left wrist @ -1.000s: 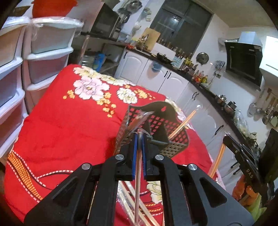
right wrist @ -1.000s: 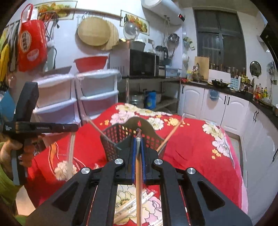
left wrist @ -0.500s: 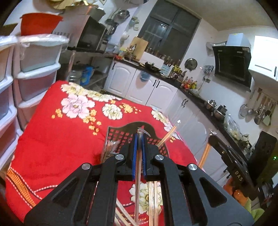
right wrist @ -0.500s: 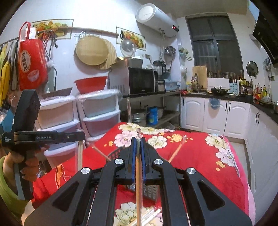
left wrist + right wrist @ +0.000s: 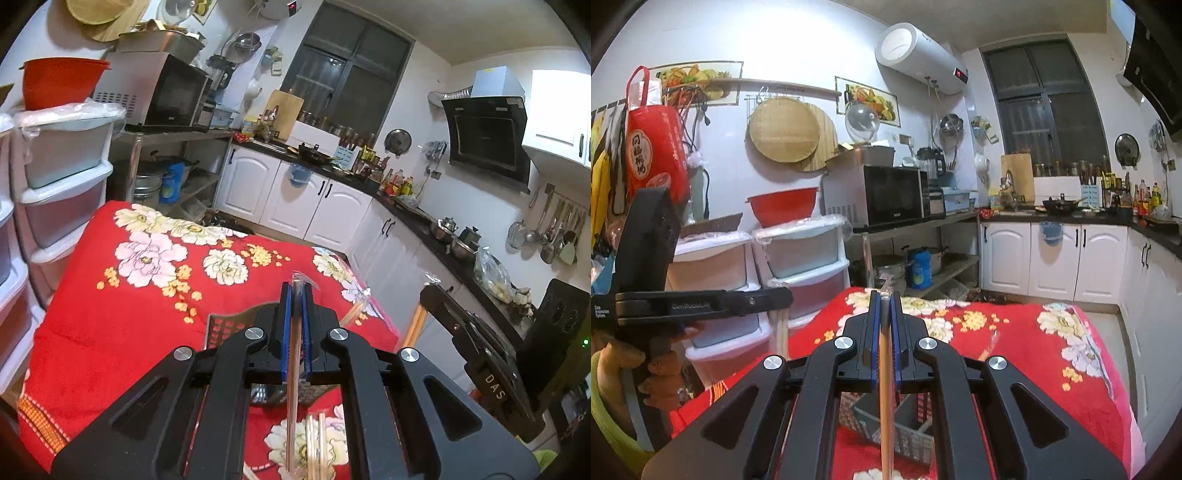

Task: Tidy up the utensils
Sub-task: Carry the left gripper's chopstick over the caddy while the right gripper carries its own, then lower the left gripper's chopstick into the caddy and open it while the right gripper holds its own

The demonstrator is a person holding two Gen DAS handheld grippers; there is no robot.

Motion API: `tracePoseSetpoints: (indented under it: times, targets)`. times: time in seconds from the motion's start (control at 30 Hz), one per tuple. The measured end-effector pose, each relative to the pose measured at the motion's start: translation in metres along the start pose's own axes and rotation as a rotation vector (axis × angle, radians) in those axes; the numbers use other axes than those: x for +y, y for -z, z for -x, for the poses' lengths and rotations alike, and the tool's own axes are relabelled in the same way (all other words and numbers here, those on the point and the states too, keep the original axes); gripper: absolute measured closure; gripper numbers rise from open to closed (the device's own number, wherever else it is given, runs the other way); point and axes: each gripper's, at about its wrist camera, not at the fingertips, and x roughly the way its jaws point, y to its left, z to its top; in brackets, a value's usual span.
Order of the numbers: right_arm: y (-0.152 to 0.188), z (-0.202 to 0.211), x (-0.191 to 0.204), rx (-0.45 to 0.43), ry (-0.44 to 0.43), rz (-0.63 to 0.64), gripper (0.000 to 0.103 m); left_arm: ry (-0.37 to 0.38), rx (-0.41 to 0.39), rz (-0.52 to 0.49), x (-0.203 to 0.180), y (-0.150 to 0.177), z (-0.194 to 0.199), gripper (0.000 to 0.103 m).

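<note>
Each hand-held gripper, left (image 5: 295, 295) and right (image 5: 885, 302), is clenched on wrapped chopsticks (image 5: 294, 354) above the basket (image 5: 221, 326) on the red surface (image 5: 110, 314). Lower each pair tip-first, steadily, into the basket.

One slim wooden chopstick pair in a clear plastic sleeve (image 5: 294, 354) stands clamped between blue pads; a second wrapped pair (image 5: 886, 373) likewise. Loose wrapped chopsticks (image 5: 317, 443) lie on the red floral cloth beside the dark perforated basket (image 5: 886, 424) (contents unclear).
</note>
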Motion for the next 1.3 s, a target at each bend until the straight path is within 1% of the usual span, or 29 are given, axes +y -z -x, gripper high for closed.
tracePoseSetpoints:
  times: [0.2, 0.33, 0.6, 0.73, 0.9, 1.0, 1.2, 1.3]
  targets:
    - [-0.018, -0.007, -0.006, -0.042, -0.004, -0.019, 0.097, -0.001, -0.01, -0.012, -0.008, -0.017, -0.009, 0.102]
    - [-0.03, -0.011, -0.009, -0.068, -0.005, -0.022, 0.097, -0.006, -0.033, -0.022, -0.014, -0.029, -0.012, 0.102]
    - [-0.048, -0.019, -0.017, -0.096, 0.0, -0.036, 0.097, -0.021, -0.067, -0.033, -0.023, -0.046, -0.025, 0.102]
    - [-0.054, -0.022, -0.021, -0.107, 0.012, -0.034, 0.097, -0.028, -0.069, -0.027, -0.023, -0.051, -0.033, 0.102]
    - [-0.056, -0.026, -0.029, -0.115, 0.037, -0.046, 0.097, -0.027, -0.074, -0.014, -0.023, -0.057, -0.045, 0.102]
    - [-0.056, -0.029, -0.031, -0.136, 0.049, -0.039, 0.097, -0.028, -0.082, -0.014, -0.023, -0.058, -0.05, 0.102]
    - [-0.047, -0.036, -0.03, -0.184, 0.053, -0.002, 0.097, -0.05, -0.085, -0.018, -0.02, -0.055, -0.061, 0.102]
    - [-0.039, -0.042, -0.03, -0.19, 0.056, 0.008, 0.097, -0.074, -0.087, -0.024, -0.016, -0.053, -0.068, 0.102]
